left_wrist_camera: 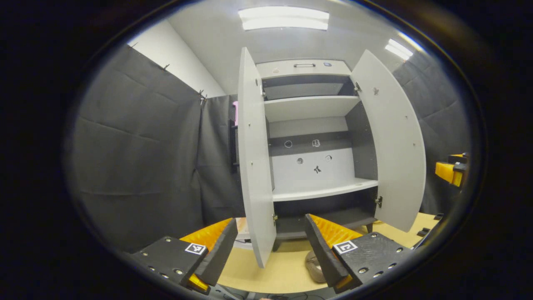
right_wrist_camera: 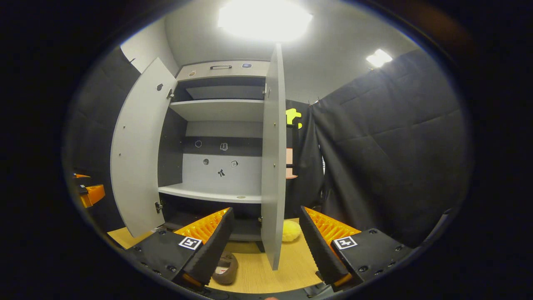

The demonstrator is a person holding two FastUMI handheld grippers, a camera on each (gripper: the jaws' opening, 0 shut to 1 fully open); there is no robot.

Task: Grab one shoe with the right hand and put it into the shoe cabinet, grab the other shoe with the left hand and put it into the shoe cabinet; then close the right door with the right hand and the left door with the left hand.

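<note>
Two views up, one tall pale grey shoe cabinet [left_wrist_camera: 310,137] dead ahead in both, standing at the far edge of a light wooden surface [left_wrist_camera: 287,271]. Two doors, both swung wide open: left door [left_wrist_camera: 253,158] edge-on in the left gripper view, right door [left_wrist_camera: 393,141] flared out beside it. Same pair again in the right gripper view, roles swapped, right door [right_wrist_camera: 272,154] edge-on and close. Inside, two pale shelves counted, upper shelf [left_wrist_camera: 310,107] and lower shelf [left_wrist_camera: 325,191], plus a dark bottom compartment [left_wrist_camera: 329,216] beneath; no shoe on either shelf.

Left gripper [left_wrist_camera: 266,246] low and level, fingers spread wide, nothing between them but the left door's lower edge farther off. Just beside the right-hand finger, one rounded brownish shoe [left_wrist_camera: 314,266] resting on the surface near its front edge, partly hidden by that finger.

Right gripper [right_wrist_camera: 264,241] likewise spread wide and gripping nothing. One brown shoe [right_wrist_camera: 225,268] on the surface near the front edge, tucked against the left-hand finger. One fluffy yellow object [right_wrist_camera: 290,231] on the surface past the right door's foot; cannot tell what it is.

Other gripper glimpsed at the far right rim [left_wrist_camera: 452,171].
</note>
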